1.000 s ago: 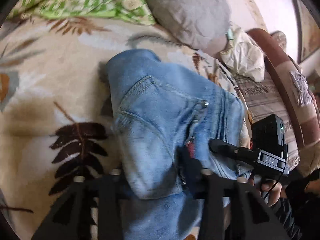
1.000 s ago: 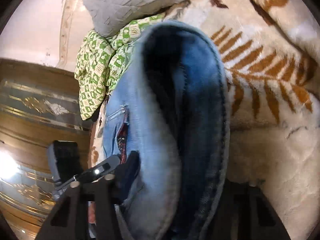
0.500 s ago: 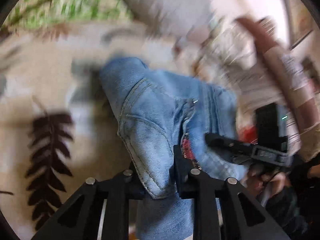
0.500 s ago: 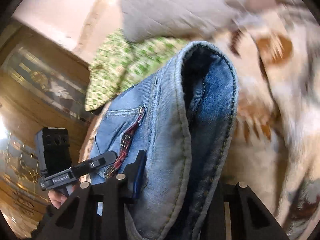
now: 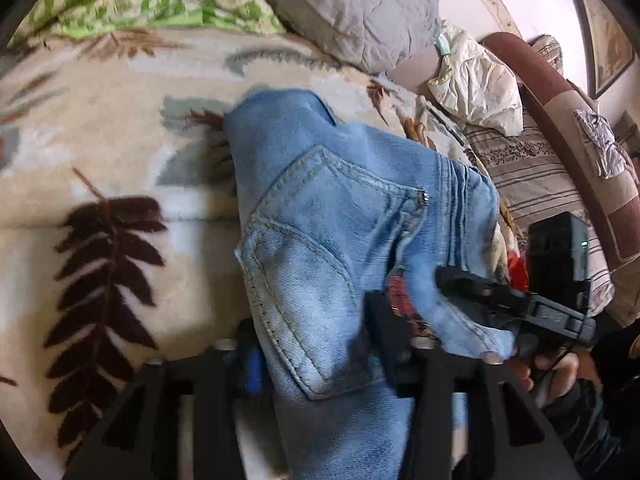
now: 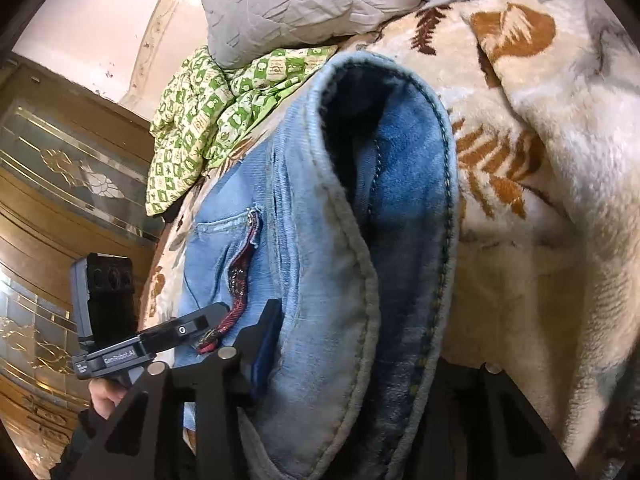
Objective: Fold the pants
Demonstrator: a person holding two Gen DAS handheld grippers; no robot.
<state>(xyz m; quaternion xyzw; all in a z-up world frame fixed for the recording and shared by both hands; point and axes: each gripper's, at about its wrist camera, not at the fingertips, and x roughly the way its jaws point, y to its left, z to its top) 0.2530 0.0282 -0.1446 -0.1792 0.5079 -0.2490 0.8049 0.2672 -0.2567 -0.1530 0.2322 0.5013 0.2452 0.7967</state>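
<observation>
Light blue jeans (image 5: 336, 216) lie bunched on a cream leaf-print blanket (image 5: 104, 168), back pocket up. My left gripper (image 5: 316, 356) is shut on the jeans' near edge by the pocket. My right gripper shows at the right of the left wrist view (image 5: 472, 284), against the jeans' waistband. In the right wrist view my right gripper (image 6: 356, 364) is shut on a thick fold of the jeans (image 6: 360, 240), whose dark blue inside faces me. My left gripper (image 6: 172, 336) shows at the lower left there, beside the red-trimmed pocket.
A grey pillow (image 5: 360, 4) and a green patterned cloth (image 5: 152, 4) lie at the far side of the blanket. A striped sofa with a brown arm (image 5: 552, 120) stands at the right. A wooden cabinet (image 6: 60, 200) stands at the left in the right wrist view.
Both grippers have shifted with the jeans still held; the bunched jeans were lifted and swung slightly, then settled back over the blanket.
</observation>
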